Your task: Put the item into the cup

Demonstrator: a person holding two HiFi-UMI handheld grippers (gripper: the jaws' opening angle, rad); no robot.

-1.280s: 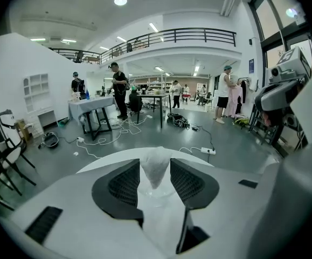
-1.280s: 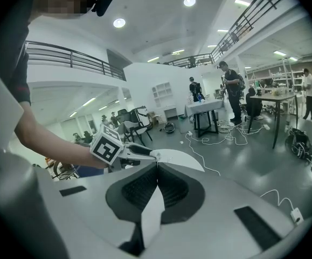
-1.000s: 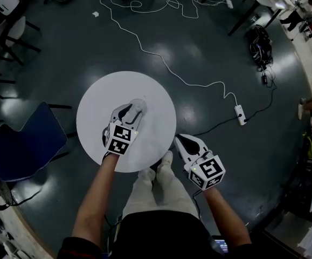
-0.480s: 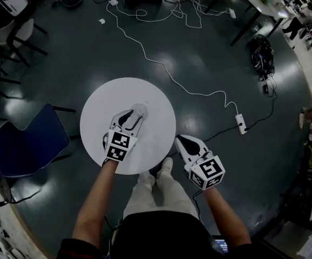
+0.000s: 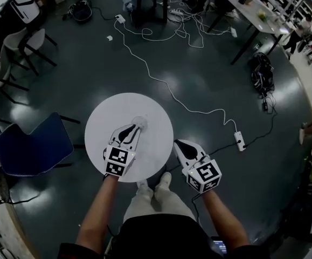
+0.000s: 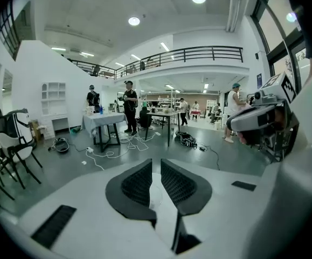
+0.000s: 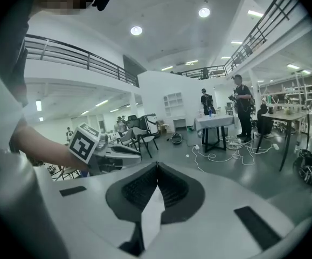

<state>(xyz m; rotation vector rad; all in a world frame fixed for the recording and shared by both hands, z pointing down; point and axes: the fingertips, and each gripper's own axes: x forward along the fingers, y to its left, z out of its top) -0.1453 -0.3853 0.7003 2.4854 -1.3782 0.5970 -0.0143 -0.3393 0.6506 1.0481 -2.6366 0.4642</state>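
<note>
Both forearms reach toward 12 o'clock. The left hand-held gripper (image 5: 134, 129), jaws just closing, pinches the clear cup (image 5: 139, 122) above the bench (image 5: 158, 112) centre. The right hand-held gripper (image 5: 180, 145), at the bench's 5 o'clock, is closed and empty.

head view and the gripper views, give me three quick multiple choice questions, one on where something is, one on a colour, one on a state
1. In the head view, the blue chair stands on which side of the round table?
A) left
B) right
C) beyond it, toward the top

2. What colour is the table's top?
A) black
B) white
C) wood brown

3. How do the right gripper's jaws stand?
A) wide apart
B) closed tip to tip
C) clamped on a cable

Answers:
1 A, the chair is at the picture's left and the table is near the centre.
2 B, the disc is plain white against the dark floor.
3 B, the right gripper view shows them meeting at the front.
</note>
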